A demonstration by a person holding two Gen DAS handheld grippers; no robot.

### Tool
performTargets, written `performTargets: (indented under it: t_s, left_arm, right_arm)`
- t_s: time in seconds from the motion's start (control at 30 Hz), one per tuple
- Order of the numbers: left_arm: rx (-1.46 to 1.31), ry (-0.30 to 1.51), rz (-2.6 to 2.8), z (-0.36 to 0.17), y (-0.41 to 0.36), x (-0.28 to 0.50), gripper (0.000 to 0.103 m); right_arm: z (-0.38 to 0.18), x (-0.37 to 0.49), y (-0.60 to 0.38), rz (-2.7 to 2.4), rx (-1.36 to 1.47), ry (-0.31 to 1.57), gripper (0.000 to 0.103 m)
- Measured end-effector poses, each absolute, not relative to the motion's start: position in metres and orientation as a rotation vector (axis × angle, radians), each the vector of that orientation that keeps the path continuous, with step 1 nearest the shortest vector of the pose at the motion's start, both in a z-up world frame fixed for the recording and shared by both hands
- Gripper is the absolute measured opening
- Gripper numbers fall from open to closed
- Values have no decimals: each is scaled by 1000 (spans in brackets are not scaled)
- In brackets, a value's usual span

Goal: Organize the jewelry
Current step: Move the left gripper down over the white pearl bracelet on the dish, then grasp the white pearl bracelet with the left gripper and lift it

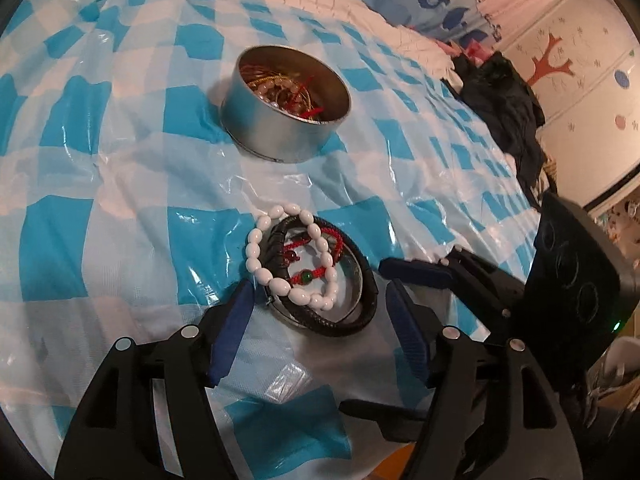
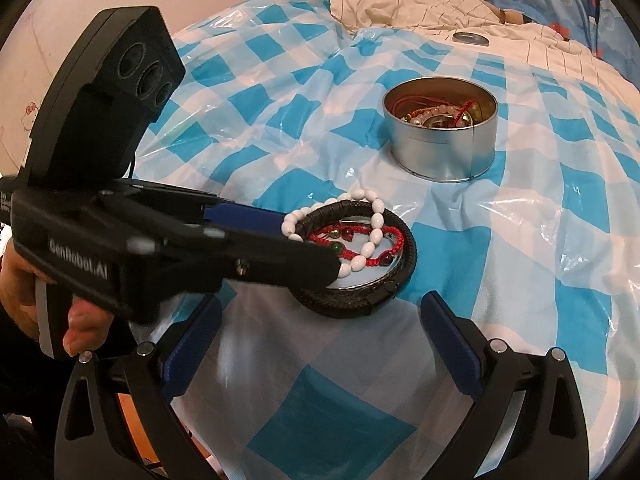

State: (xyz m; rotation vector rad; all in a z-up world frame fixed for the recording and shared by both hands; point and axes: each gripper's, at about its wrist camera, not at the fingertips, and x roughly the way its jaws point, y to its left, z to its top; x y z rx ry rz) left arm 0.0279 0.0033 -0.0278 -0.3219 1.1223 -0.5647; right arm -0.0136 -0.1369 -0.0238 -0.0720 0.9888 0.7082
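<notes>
Just ahead of left gripper (image 1: 320, 292) tips: lid (image 1: 356, 280) lying on checked cover (image 1: 120, 184), carrying white bead bracelet (image 1: 260, 260), black braided band (image 1: 368, 292), red cord bracelet (image 1: 316, 276). Standing part-open, holding nothing; near tip almost touching beads. Right gripper (image 2: 320, 312) hovering wide, empty, pile beyond its tips. Tin (image 1: 286, 100) further ahead. Judging beads light, slick, floppy; pinching braided band looks safest: stiffer, grippier.
</notes>
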Motion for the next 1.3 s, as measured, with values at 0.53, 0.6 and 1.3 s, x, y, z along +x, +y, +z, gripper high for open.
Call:
performTargets:
  t_s: [0.53,0.6,1.3]
  left_arm:
    - [-413,1060,-608,-19,12,39,0]
    - [-414,1042,-619,-14,12,39,0]
    - [-426,1150,-545,-35,8,51,45]
  right_arm:
    - [-24,-14,-135,703,-78,981,96]
    - [-23,-13,-136,696,-75,972,96]
    - [-23,-8,-138,684,-54,972,96]
